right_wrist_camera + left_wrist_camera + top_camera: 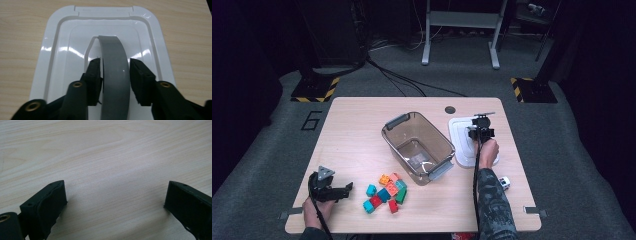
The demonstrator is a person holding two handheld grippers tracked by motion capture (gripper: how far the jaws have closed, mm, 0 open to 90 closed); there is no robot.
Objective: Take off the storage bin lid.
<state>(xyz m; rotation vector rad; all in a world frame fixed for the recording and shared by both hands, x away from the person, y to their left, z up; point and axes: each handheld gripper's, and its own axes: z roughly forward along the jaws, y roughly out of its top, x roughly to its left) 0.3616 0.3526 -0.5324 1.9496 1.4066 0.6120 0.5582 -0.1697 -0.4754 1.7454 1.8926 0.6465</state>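
Left gripper (346, 189) rests low on the surface (357, 135) at its near left corner, jaws spread wide, bare wood between them. Just right of it, a pile of coloured blocks (386, 193). Mid-surface, a clear bin (418, 147) with grey handles, open. Right of the bin lies a white lid (60, 37), flat on the surface. Right gripper (115, 82) is over it, jaws straddling the lid's grey handle (113, 75); small gaps show both sides, so not pinching.
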